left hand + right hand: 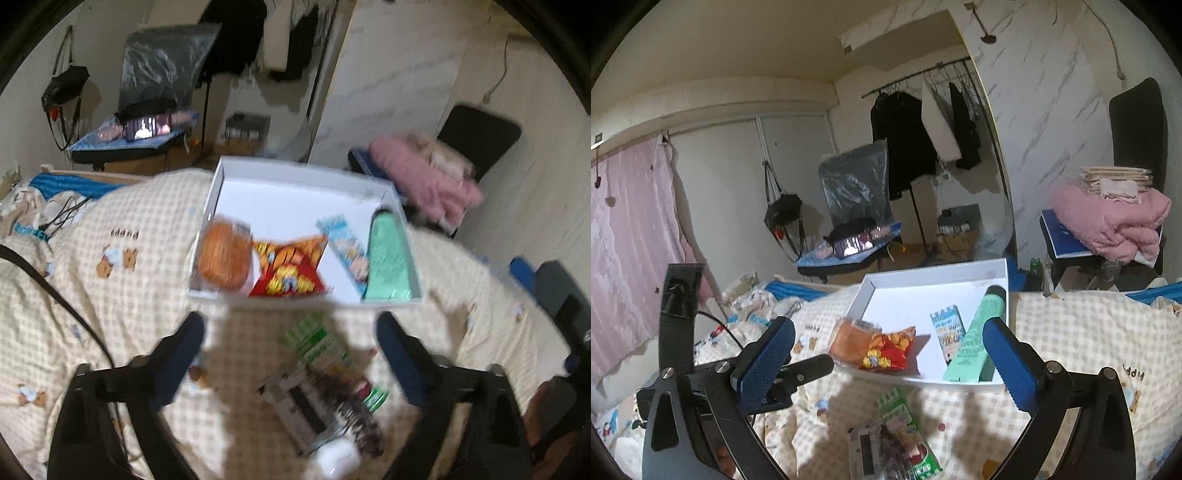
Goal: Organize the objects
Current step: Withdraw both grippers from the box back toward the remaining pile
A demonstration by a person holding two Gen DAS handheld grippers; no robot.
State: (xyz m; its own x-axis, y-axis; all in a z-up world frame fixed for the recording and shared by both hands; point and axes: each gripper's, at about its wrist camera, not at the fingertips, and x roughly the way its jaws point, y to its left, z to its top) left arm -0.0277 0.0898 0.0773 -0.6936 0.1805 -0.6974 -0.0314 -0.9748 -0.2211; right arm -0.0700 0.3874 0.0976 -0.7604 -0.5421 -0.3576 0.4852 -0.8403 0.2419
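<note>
Left gripper [290, 328]: jaws spread wide, nothing between the pads, hanging over the loose pile on the bed; view is motion-blurred.
Right gripper [888, 341]: jaws wide apart too, blue pads [764, 363] bare, holding nothing; aimed at the near edge of the box.
Loose pile: green snack pack [908, 432] lies on the bedspread just in front of the box, touching a dark speckled packet [354, 410] and a grey-white carton [295, 410]; a small white item [338, 456] sits at the pile's near end, too blurred to identify.
Bedspread [129, 295]: cream check with bear print, carries box and pile.
White box [934, 275]: shallow, open-topped, resting on the bed beyond the pile.
Box contents, left to right: round orange pastry in clear wrap [221, 258], red-yellow snack bag [288, 269] overlapping it, light blue cartoon packet [347, 243], mint green tube [388, 258] along the right wall.
Background: chair with folded pink blanket [1115, 218] to the right, dark clothes on a rail [905, 140] behind, pink curtain [631, 229] to the left.
</note>
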